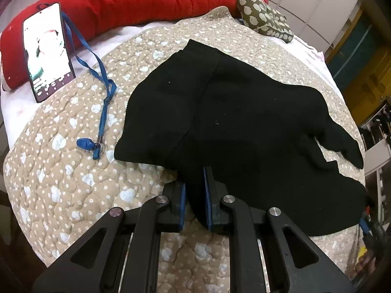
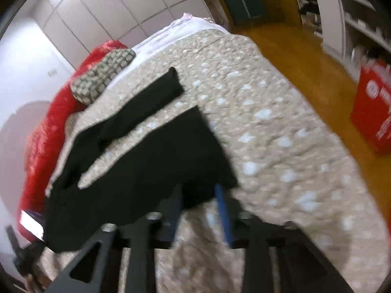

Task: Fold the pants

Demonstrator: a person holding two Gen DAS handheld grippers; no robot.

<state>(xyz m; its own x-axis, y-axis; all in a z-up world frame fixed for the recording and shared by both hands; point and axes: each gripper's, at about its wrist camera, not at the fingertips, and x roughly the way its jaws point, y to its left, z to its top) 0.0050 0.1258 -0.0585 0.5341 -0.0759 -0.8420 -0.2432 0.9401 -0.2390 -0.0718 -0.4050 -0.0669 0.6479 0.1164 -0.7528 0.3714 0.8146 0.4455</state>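
Note:
Black pants [image 1: 239, 112] lie spread on a beige dotted quilt [image 1: 73, 183]. In the left wrist view my left gripper [image 1: 195, 195] is shut on a bunch of the pants' near edge, the cloth pinched between its blue pads. In the right wrist view, which is blurred, the pants [image 2: 151, 153] show both legs reaching toward the far left. My right gripper [image 2: 199, 210] has its fingers apart, with the pants' near corner lying between and over their tips. I cannot tell if it grips the cloth.
A phone [image 1: 47, 51] with a lit screen leans on a red blanket [image 1: 136, 2], with a blue lanyard [image 1: 102, 92] trailing onto the quilt. A green patterned cushion [image 1: 264, 15] lies at the far end. The bed edge, yellow floor [image 2: 305, 56] and a red box [image 2: 374, 107] are to the right.

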